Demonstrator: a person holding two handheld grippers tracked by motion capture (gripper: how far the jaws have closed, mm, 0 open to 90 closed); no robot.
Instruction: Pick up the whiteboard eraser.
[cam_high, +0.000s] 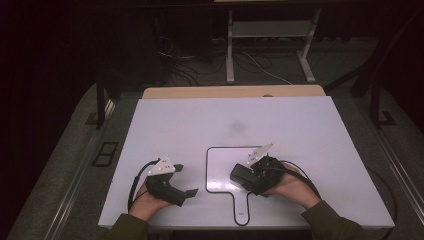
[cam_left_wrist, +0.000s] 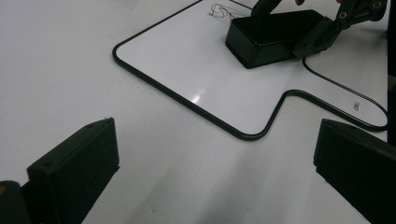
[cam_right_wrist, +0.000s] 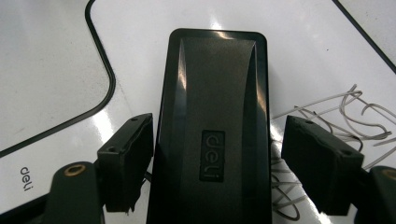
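Your right gripper (cam_right_wrist: 212, 163) straddles the black deli whiteboard eraser (cam_right_wrist: 215, 126): in the right gripper view the left jaw lies against the eraser's side, while the right jaw stands just off it with a sliver of board between, so the pads are not yet pinching. The eraser sits flat on the small handled whiteboard (cam_right_wrist: 303, 42), its long axis running toward 12 o'clock from the jaws. Grey pen scribbles (cam_right_wrist: 336, 116) lie on the board at 3 o'clock of the eraser.

In the high view the eraser (cam_high: 241, 176) rests at the board's lower right, your right hand (cam_high: 290, 186) behind it at 4 o'clock.

Your left gripper (cam_high: 176, 187) has its jaws spread wide over bare white table (cam_left_wrist: 60, 56); from it, the whiteboard (cam_left_wrist: 196, 70) and eraser (cam_left_wrist: 271, 37) lie toward 1 o'clock.
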